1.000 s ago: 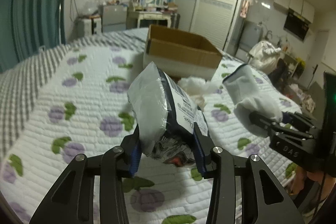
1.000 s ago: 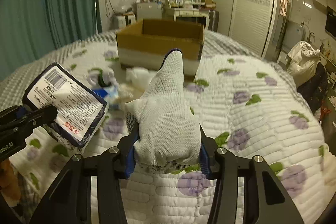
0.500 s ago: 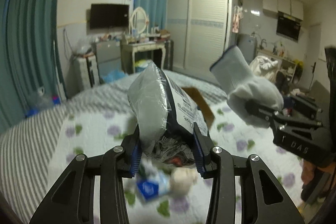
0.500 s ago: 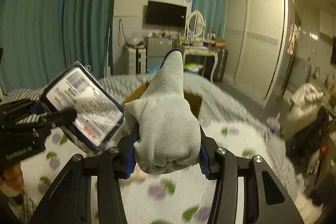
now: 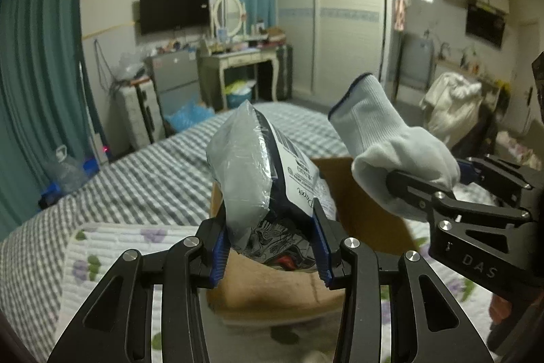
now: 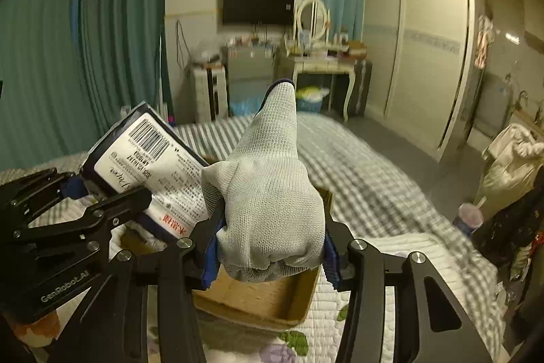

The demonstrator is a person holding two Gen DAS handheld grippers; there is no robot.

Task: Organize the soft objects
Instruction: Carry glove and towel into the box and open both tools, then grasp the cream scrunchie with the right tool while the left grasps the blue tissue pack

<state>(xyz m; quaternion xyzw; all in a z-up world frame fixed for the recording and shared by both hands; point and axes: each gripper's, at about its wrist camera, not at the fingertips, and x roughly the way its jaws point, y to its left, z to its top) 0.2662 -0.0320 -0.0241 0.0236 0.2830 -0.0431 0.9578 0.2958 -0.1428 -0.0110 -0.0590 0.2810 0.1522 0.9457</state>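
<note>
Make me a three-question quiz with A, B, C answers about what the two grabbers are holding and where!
1. Where is the cardboard box?
A. on the bed, below the grippers
B. on the dresser
C. on the floor

2. What colour is the glove?
A. red
B. white-grey
C. green

3. How is the left gripper?
A. open, empty
B. out of view
C. shut on the plastic packet

Answers: 1 A, the box sits on the quilt under both jaws; 2 B, pale knit; 3 C, jaws clamp the packet.

Both grippers + loads now over cardboard box (image 5: 367, 210), up from bed.
</note>
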